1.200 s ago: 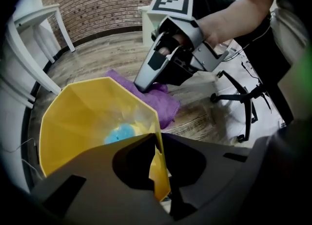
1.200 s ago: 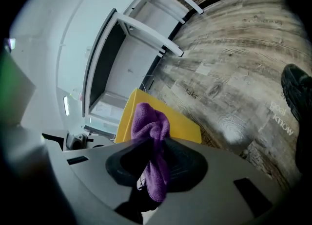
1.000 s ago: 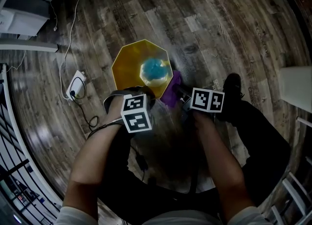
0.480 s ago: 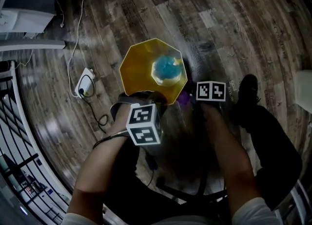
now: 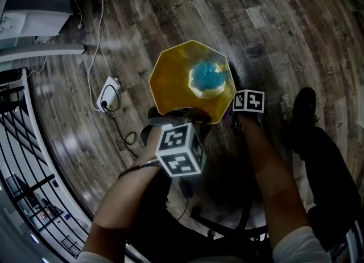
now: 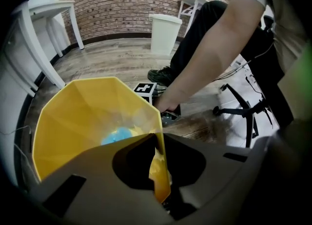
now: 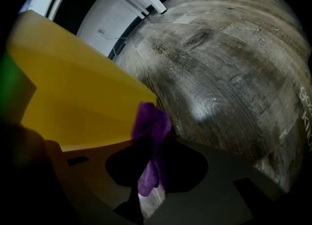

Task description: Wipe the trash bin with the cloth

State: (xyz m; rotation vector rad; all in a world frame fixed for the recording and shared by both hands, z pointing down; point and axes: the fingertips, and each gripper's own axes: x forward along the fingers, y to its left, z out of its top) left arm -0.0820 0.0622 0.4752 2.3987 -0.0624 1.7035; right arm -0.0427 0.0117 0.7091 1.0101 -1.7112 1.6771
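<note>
**Change of state.** The right gripper (image 5: 235,117) is travelling down the outer right wall of the yellow trash bin (image 5: 170,79). A second ago its marker cube was sitting level with the near-right rim, and the purple cloth (image 7: 151,126) was showing as a broad patch against that rim. In the head view the cube is now sitting lower beside the wall, and only a sliver of purple is showing beneath it.

**Right gripper.** Its jaws are pinching the cloth, which is bunching up between them. In the right gripper view the free upper fold is lying at the edge of the yellow wall and appears to be touching it.

**Left gripper.** The left gripper (image 6: 161,170) is keeping its place on the near rim. Its jaws are pressing together on the thin yellow wall panel, one inside the bin and one outside.

**Position of the bin.** The bin is standing upright on the wooden floor (image 5: 273,23), just in front of the person. A blue crumpled item (image 5: 209,75) is lying at its bottom. A white power adapter (image 5: 108,94) with its cable is lying on the floor to the left, apart from the bin.

**Meaning for the task.** Judging from these positions, a downward wiping stroke on the right outer face is under way while the left gripper is steadying the bin. The other faces are probably still awaiting the cloth.
</note>
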